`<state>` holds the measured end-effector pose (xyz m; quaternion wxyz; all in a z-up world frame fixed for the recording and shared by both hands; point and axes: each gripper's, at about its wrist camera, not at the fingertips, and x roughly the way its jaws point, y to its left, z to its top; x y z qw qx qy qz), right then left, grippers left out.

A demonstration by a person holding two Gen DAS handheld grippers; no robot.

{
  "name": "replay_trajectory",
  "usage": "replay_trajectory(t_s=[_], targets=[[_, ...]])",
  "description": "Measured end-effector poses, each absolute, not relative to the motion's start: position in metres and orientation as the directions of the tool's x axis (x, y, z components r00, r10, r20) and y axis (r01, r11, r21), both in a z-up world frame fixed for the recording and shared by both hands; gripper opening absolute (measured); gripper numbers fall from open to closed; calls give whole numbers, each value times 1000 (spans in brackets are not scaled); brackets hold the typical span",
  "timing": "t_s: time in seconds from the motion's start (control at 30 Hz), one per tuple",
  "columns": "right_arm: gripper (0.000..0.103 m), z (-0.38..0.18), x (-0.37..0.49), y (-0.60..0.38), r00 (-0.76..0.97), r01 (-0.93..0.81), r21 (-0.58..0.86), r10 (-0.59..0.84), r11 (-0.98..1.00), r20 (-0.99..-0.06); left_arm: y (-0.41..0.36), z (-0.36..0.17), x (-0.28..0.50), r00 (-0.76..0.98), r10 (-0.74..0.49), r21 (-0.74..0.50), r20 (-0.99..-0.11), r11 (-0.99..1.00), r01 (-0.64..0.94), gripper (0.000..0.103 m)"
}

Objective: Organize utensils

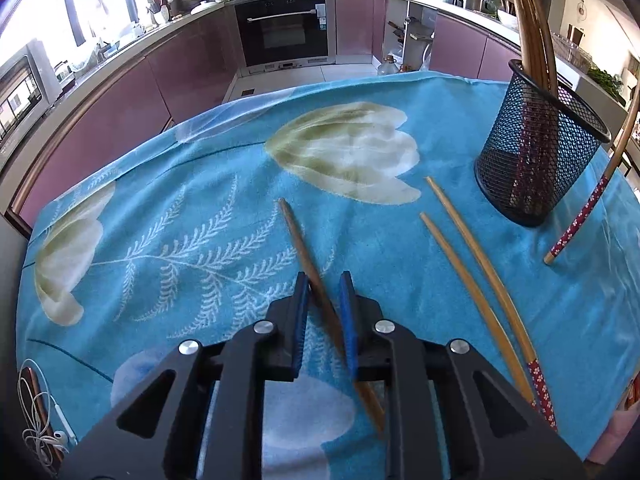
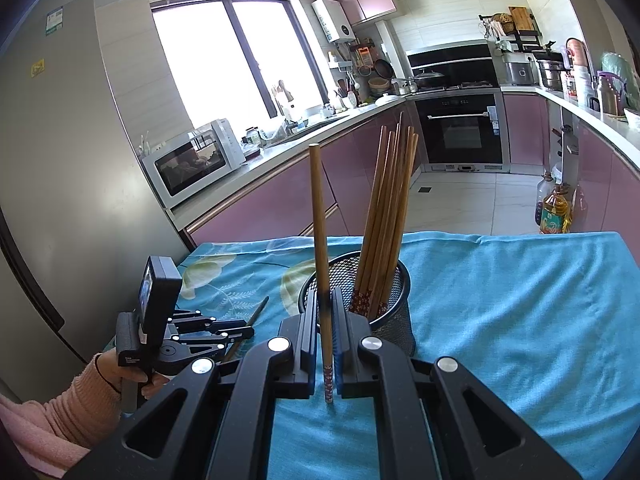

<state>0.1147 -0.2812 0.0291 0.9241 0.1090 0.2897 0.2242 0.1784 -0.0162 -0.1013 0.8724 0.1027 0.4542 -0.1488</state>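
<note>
Left wrist view: left gripper (image 1: 324,280) pinched brown chopstick (image 1: 298,236) lying on blue floral cloth (image 1: 192,208) — two loose chopsticks (image 1: 472,264) at 3 o'clock, mesh holder (image 1: 536,160) at 1 o'clock. Right gripper (image 2: 323,300) clamped upright chopstick (image 2: 320,232) — holder just beyond, at 1 o'clock, packed with more.

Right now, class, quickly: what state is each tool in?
Left tool: shut on a brown chopstick lying on the blue cloth.
Right tool: shut on an upright chopstick beside the mesh holder.
</note>
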Motion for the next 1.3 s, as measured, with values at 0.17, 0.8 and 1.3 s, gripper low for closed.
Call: replay_trajectory(t_s=[0.17, 0.8, 1.3], targets=[[6, 29, 115, -282, 730, -354, 335, 482, 873, -484, -20, -101, 179, 545, -158, 41, -824, 941, 335, 12], [6, 38, 109, -277, 737, -369, 325, 488, 870, -469, -26, -45, 144, 588, -305, -69, -749, 919, 388, 7], [6, 55, 104, -274, 754, -387, 305, 489, 870, -439, -24, 32, 112, 624, -516, -215, -587, 842, 495, 7]])
